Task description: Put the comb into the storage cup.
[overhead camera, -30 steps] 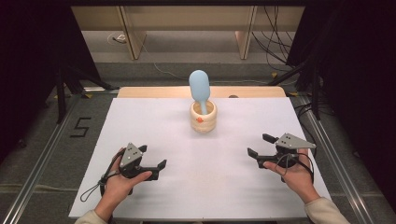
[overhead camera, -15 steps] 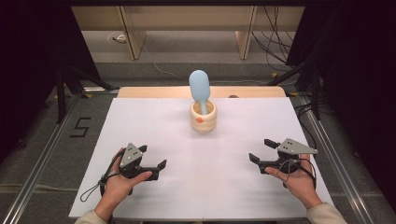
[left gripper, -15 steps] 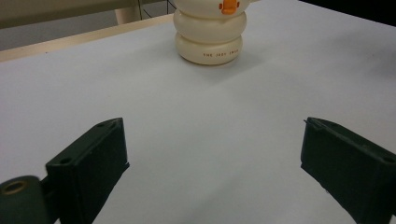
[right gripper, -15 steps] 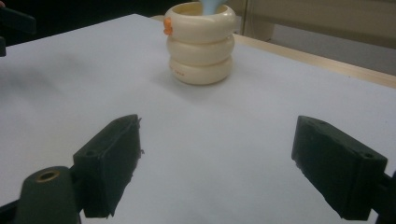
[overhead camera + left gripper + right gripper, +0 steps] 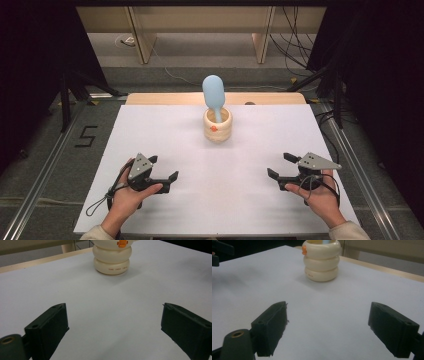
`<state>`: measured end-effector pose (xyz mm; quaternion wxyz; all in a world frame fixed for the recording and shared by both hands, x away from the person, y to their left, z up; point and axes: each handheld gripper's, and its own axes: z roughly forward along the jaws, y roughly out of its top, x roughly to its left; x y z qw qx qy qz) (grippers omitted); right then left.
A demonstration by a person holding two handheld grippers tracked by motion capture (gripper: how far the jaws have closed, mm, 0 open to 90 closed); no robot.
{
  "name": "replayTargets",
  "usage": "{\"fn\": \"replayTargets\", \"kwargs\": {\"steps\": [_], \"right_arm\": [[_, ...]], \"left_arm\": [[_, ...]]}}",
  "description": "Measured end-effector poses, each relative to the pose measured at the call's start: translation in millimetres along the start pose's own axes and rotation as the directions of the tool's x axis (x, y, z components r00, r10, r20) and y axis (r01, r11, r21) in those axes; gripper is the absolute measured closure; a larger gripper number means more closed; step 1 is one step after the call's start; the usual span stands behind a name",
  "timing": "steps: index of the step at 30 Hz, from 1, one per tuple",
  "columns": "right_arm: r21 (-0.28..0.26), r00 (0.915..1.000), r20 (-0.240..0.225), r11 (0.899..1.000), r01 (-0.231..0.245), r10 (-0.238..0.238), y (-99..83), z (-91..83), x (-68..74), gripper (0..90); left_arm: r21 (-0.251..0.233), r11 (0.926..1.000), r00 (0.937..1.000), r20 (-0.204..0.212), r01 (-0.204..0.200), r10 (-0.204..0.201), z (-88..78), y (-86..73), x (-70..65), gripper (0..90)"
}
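The cream cup (image 5: 217, 125) stands upright at the upper middle of the white tabletop (image 5: 165, 135), a blue tool (image 5: 213, 94) sticking up out of it. The left gripper (image 5: 164, 170) at lower left and the right gripper (image 5: 280, 165) at lower right both gape wide, holding nothing, well apart from the cup.

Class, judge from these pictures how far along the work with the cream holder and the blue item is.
Nothing looks done: the blue item stands in the cream holder at the table's far middle. Nothing is in hand: the left gripper and right gripper are open and empty over the white table, near the front edge. Reaching and grasping remain.
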<state>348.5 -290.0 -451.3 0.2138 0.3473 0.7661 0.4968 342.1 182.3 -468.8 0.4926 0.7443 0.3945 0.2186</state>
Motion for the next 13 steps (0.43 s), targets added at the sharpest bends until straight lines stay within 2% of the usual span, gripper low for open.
{"fn": "replayTargets", "kwargs": {"steps": [13], "right_arm": [[0.011,1.0,-0.003,1.0,-0.006,0.006,-2.5,1.7,0.2,16.6]], "left_arm": [[0.001,1.0,1.0,0.003,0.0,0.0,1.3,0.1,0.1,6.7]]}}
